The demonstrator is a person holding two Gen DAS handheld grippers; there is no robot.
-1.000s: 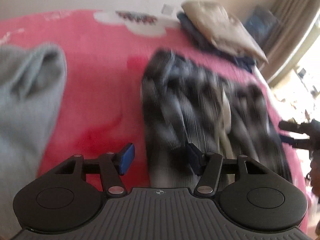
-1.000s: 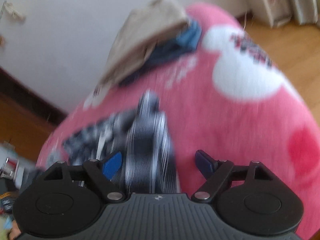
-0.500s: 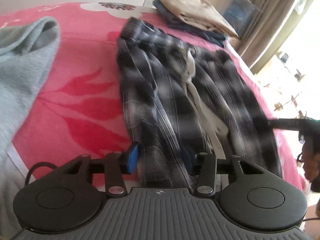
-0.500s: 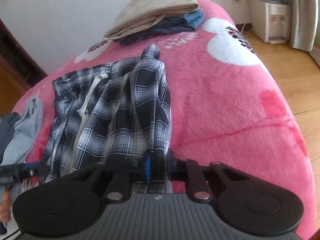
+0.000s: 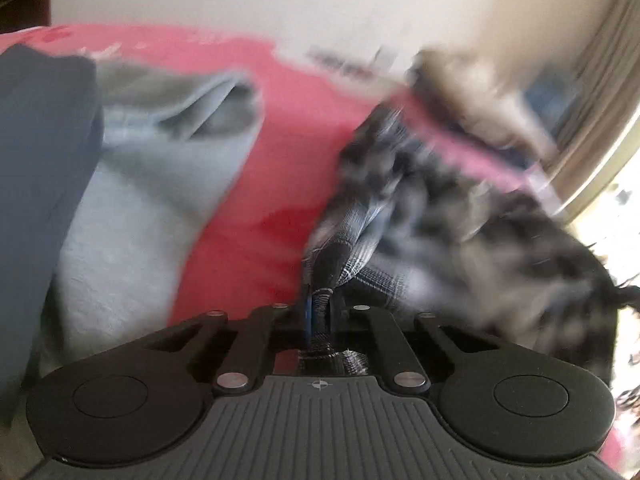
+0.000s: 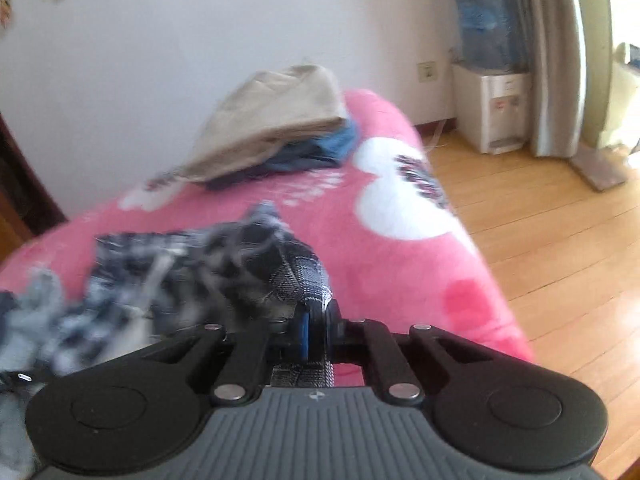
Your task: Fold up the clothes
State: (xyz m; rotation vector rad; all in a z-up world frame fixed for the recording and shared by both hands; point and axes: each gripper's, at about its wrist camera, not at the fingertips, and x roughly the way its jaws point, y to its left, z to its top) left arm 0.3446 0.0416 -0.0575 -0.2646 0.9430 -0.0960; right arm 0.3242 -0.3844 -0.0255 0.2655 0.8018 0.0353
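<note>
The black-and-white plaid shorts (image 5: 440,208) lie bunched on the pink blanket (image 5: 280,140), blurred by motion. My left gripper (image 5: 318,312) has a rolled edge of the shorts pinched between its blue pads, and its jaws are still closing on the cloth. In the right wrist view the shorts (image 6: 240,264) trail off to the left over the blanket (image 6: 380,264). My right gripper (image 6: 316,328) grips another edge of the fabric between its nearly touching pads, jaws closing, and lifts that edge a little.
A grey garment (image 5: 152,184) and a navy one (image 5: 40,160) lie at the left. A folded stack, beige over blue (image 6: 276,124), sits at the far end by the wall. Right of the bed are wooden floor (image 6: 560,240), a water dispenser (image 6: 492,112) and a curtain (image 6: 556,60).
Both grippers went from open around the plaid shorts to pinched on their edges. The shorts, spread flat half a second ago, are now bunched and pulled up; both views have swung.
</note>
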